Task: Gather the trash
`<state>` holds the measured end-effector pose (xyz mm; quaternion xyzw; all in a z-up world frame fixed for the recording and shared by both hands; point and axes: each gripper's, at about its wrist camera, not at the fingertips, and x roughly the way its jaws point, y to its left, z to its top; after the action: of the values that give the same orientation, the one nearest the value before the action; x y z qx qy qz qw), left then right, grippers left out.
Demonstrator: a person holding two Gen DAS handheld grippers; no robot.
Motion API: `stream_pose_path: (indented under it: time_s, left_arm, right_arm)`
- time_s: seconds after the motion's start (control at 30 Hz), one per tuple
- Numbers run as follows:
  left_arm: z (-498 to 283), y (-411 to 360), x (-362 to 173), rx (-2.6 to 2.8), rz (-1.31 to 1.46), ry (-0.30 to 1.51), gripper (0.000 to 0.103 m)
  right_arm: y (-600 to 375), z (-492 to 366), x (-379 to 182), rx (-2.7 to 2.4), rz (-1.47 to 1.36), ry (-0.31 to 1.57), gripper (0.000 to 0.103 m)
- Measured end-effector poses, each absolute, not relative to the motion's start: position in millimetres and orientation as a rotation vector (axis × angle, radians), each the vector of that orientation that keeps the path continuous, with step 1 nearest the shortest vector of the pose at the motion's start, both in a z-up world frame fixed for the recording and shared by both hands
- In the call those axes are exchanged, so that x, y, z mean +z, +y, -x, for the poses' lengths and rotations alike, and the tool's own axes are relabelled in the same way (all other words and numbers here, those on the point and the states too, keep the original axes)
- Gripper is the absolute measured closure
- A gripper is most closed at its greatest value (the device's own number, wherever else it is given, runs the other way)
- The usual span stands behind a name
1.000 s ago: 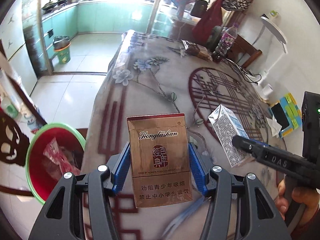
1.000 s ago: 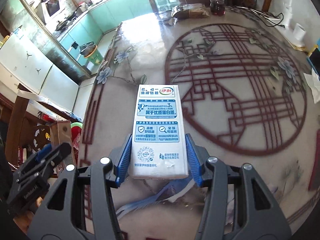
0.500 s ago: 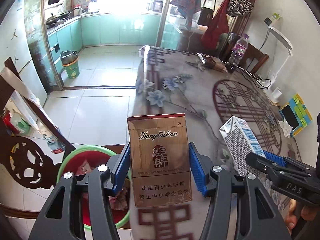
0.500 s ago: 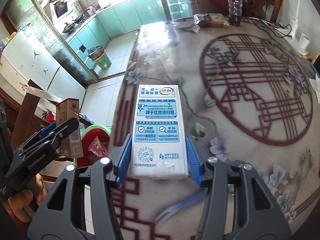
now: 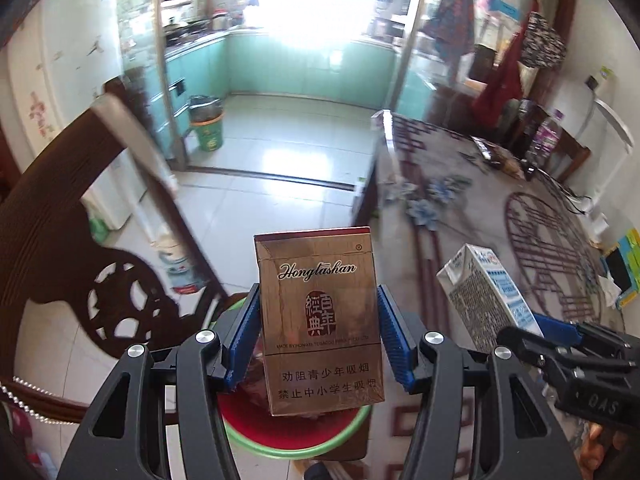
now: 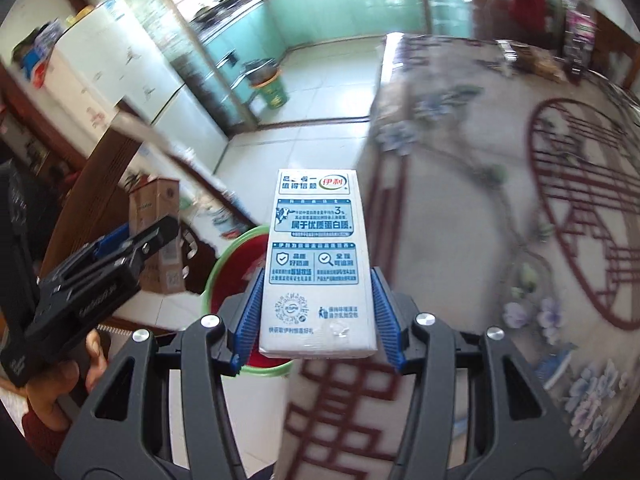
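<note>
Right now the left hand-held gripper [image 5: 318,336] is clamping a brown cigarette pack [image 5: 318,316] upright between its blue pads [image 5: 244,340], which are pressing on the pack's two narrow sides. Directly beneath it, in the left wrist view, a red bin with a green rim [image 5: 296,446] is standing on the tiled floor [image 5: 280,160], so the pack is hanging over the bin's mouth. Meanwhile the right hand-held gripper [image 6: 316,316] is gripping a white milk carton [image 6: 318,260] the same way, its pads [image 6: 382,316] squeezing the carton's sides at its lower half. In the right wrist view the carton is covering part of the same bin [image 6: 224,272], which is sitting just beside the edge of the tabletop [image 6: 460,220], a surface covered with a floral cloth bearing a dark red lattice circle. Both views are showing the other gripper alongside: the carton [image 5: 484,296] is appearing to the right of the pack, and the pack [image 6: 158,236] to the left of the carton. A dark carved wooden chair [image 5: 80,264] is standing left of the bin. Much of the background is blurring.
</note>
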<state>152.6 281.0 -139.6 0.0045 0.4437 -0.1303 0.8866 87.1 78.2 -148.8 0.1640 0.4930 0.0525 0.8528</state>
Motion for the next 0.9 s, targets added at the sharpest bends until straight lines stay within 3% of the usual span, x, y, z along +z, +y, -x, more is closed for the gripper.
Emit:
stream_pose_path:
  time_s: [0.13,0.2,0.23,0.43,0.5,0.6,0.9]
  left_arm:
    - [-163.7,311.2,-152.4,-0.202,-0.01,0.964,0.047]
    - [-165.6,318.4,-155.3,-0.173,-0.002,0.966,0.019]
    - [-165.4,321.9,-154.2,-0.167,0.013,0.956,0.016]
    - [-163.4,309.0,-135.1,-0.178,0.047,0.922,0.015]
    - [-160.7,299.5,-122.4,-0.195,0.042,0.876,0.008]
    - [-152.0,276.7,-93.6,-0.198,-0.031,0.718,0.008]
    - [-132.9,231.5,-13.9,-0.266,-0.02,0.508,0.007]
  right_arm:
    - [119.9,-108.2,-163.7,0.234,-0.283,1.109,0.053]
    - [127.8,-114.6,-164.9,0.216,-0.257,1.106,0.038]
    - [128.7,-116.1,-162.1,0.198,-0.257,1.093,0.035]
    - [106.9,-108.2,-129.8,0.081,-0.209,0.985,0.028]
    - [92.4,-98.6,-105.9,0.039,-0.193,0.905,0.02]
    - [73.2,-87.0,-71.5,-0.02,-0.135,0.781,0.004]
    - [18.8,-53.2,-1.9,-0.234,-0.073,0.498,0.004]
